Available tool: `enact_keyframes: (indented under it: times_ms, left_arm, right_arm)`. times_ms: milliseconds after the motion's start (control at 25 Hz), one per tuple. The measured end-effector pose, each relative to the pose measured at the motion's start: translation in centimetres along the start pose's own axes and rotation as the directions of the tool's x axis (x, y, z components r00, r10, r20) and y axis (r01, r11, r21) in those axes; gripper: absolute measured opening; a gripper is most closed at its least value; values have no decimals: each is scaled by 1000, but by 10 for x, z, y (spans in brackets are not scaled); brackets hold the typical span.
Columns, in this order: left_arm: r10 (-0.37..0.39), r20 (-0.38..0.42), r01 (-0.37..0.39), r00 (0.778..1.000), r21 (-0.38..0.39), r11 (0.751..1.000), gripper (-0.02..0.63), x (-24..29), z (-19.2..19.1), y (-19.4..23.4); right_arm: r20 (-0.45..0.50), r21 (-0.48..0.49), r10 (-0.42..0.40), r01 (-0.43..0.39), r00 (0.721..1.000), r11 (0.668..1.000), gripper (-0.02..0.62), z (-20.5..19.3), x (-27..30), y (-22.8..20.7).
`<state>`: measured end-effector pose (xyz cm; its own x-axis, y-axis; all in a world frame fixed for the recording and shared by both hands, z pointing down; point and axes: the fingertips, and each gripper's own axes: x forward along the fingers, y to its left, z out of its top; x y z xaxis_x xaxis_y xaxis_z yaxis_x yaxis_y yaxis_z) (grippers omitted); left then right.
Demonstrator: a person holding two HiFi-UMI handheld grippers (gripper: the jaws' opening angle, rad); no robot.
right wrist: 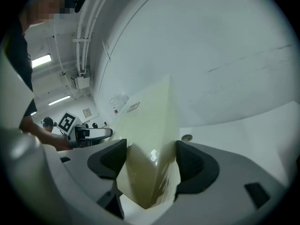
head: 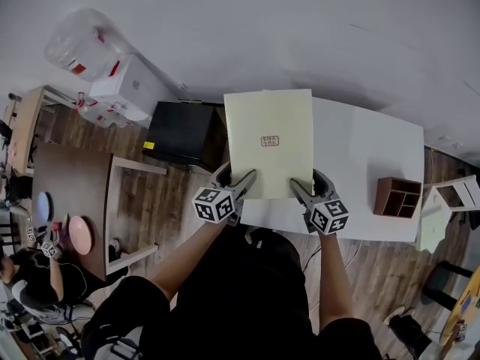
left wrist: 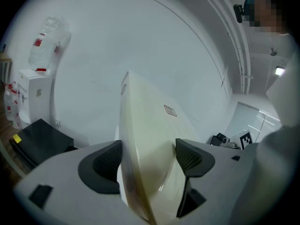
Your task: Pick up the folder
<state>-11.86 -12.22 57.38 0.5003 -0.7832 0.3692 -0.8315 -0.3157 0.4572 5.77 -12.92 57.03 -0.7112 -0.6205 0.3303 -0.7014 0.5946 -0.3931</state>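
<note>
1. Holding the folder with both tools: squeezed tight at its lower left edge by the left gripper, and at its lower right edge by the right gripper.
2. Found in the middle of the head view, over the white table.
3. Seems lifted clear of the table, though hard to be sure from straight above.
4. Pick-up mostly done. Left, maybe: raising it higher and keeping it steady.
5. Pale yellow, thin, flat, shaped like a tall rectangle. Smooth and a bit shiny, with a small label in the middle.
6. Bending a little between the dark bumpy pads.
</note>
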Motion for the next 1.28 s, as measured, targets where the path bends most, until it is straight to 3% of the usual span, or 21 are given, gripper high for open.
enact_keyframes:
  times_ms: [280, 560, 880, 1280]
  left_arm:
    - [-75, 36, 72, 997, 77, 994, 357, -38, 32, -3]
    - [-145, 90, 126, 985, 190, 974, 357, -60, 67, -12]
    - [-228, 151, 194, 962, 213, 958, 357, -65, 91, -22]
    - [-288, 150, 239, 946, 280, 930, 357, -57, 96, -49]
  right_arm:
    - [71, -19, -62, 63, 996, 998, 334, 19, -12, 48]
    - [168, -39, -128, 136, 978, 990, 334, 39, -23, 81]
    - [259, -62, -189, 212, 947, 975, 334, 63, -37, 96]
    - [310, -57, -246, 277, 918, 959, 334, 65, -61, 91]
